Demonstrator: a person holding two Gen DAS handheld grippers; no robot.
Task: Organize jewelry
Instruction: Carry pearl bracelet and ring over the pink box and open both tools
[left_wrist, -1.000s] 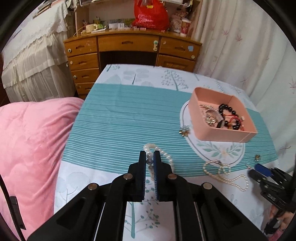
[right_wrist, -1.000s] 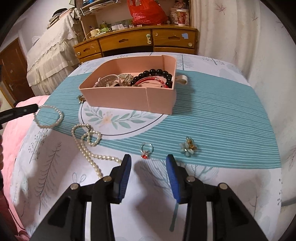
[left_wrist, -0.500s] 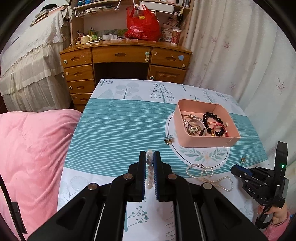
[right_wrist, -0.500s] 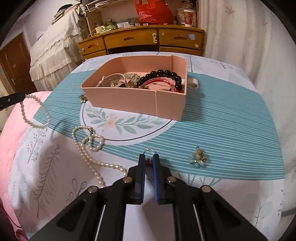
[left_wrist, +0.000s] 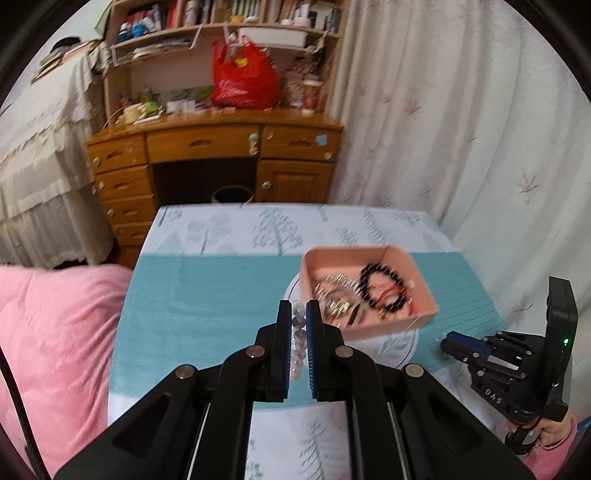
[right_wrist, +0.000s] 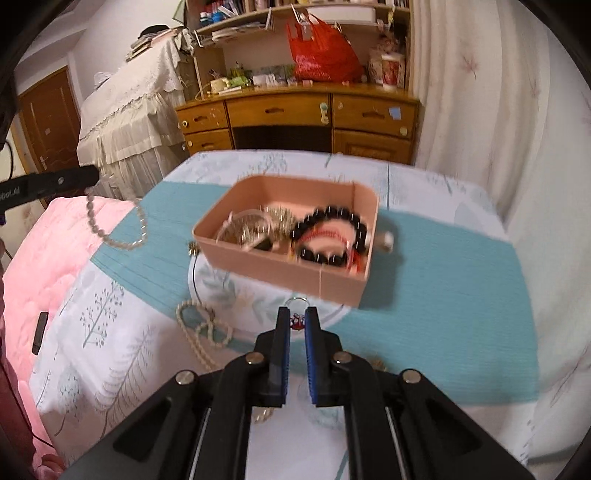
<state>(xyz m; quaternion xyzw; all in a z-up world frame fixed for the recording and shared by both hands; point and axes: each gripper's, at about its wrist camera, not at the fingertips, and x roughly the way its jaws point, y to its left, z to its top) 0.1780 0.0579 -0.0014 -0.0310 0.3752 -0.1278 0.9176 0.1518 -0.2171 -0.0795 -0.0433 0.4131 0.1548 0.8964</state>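
A pink box (left_wrist: 402, 325) (right_wrist: 273, 266) on the table holds a black bead bracelet (right_wrist: 332, 232), a red cord and gold pieces. My left gripper (left_wrist: 298, 314) is shut on a pearl bracelet (left_wrist: 297, 345), lifted above the table left of the box; the bracelet hangs from its tip in the right wrist view (right_wrist: 114, 229). My right gripper (right_wrist: 297, 318) is shut on a small ring with a red stone (right_wrist: 297, 320), raised just in front of the box. A long pearl necklace (right_wrist: 201, 328) lies on the cloth at front left.
The table (right_wrist: 443, 295) has a teal and white cloth. A small gold charm (right_wrist: 192, 251) lies by the box's left corner. A pink quilt (left_wrist: 55, 350) lies to the left. A wooden desk (left_wrist: 210, 155) and a curtain (left_wrist: 461, 129) stand behind.
Both grippers have risen from the table with their pieces. The left has carried the pearl bracelet right, toward the box. The right shut on the ring and lifted it.
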